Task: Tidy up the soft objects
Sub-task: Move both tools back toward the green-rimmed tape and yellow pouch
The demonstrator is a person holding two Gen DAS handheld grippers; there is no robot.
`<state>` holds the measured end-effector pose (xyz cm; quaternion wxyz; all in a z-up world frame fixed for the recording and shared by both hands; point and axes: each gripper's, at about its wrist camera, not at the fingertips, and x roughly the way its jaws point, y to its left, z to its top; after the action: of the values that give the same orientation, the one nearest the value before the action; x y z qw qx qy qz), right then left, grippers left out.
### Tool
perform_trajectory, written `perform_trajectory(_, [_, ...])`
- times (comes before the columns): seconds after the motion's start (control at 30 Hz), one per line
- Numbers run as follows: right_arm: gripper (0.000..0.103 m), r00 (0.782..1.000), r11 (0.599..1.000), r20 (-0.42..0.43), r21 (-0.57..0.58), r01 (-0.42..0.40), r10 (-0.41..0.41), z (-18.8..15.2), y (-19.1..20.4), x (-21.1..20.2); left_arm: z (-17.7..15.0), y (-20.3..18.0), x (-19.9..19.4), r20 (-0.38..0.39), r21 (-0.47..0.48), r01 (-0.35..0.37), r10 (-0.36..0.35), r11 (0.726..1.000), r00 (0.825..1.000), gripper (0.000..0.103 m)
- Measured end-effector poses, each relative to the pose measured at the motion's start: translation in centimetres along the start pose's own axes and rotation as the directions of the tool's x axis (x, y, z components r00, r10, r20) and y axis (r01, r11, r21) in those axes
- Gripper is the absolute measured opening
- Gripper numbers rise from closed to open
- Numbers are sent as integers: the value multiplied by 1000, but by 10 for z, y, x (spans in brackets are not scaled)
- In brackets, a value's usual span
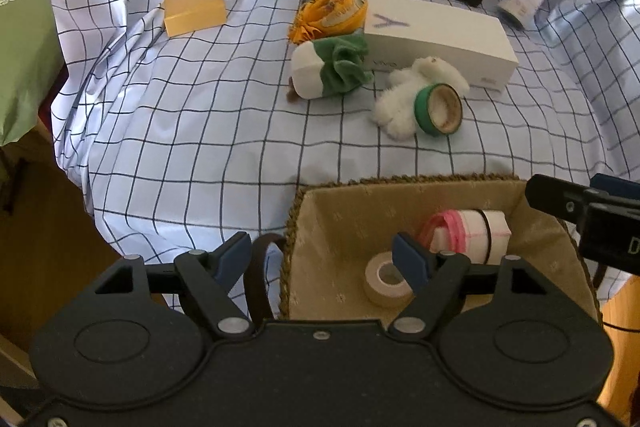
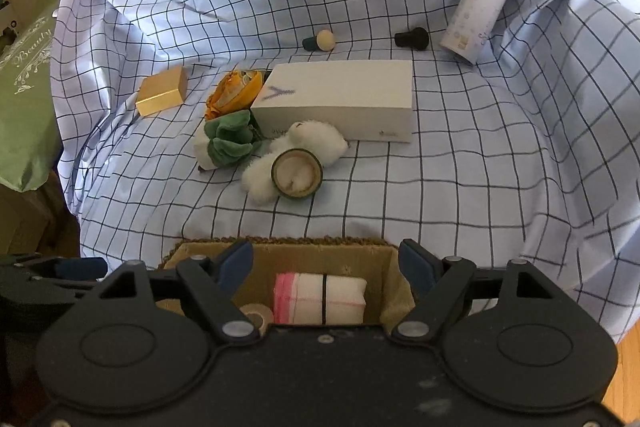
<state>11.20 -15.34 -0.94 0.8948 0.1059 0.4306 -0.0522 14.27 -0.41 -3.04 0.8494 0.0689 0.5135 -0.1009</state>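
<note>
Both grippers, left [image 1: 324,259] and right [image 2: 326,265], gape empty; "Beauty" bag [image 1: 20,7] at ten o'clock.

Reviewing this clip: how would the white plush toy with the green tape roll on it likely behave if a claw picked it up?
The white plush toy looks fluffy and limp, so it would probably squash and droop in a claw. It seems light for its size. The green tape roll rests loosely against it on edge, so it would likely tip or roll away across the checked cloth.
</note>
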Motion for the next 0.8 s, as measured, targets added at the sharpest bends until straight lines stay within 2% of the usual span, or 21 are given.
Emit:
perform_trajectory(0.37, [82,1000,1000,6,11,-10,10,23,7,27,22,9,18,-15,-27,-16,16,999,1000,74])
perform_trajectory(0.53, [97,999,999,47,37,-3,1,29,11,40,34,10,28,-19,-25,-24,24,999,1000,75])
perform_trajectory(0.7, [96,1000,1000,27,-15,-4,5,36,19,61,50,15,39,-14,-35,-30,30,999,999,75])
perform_trajectory(0.77, [92,1000,1000,6,-7,-31,31,39,18,69,56,18,43,-9,-38,-35,34,999,999,75])
perform_trajectory(0.8, [86,999,999,-13,1,-50,50,42,17,75,60,19,46,-6,-39,-37,37,999,999,75])
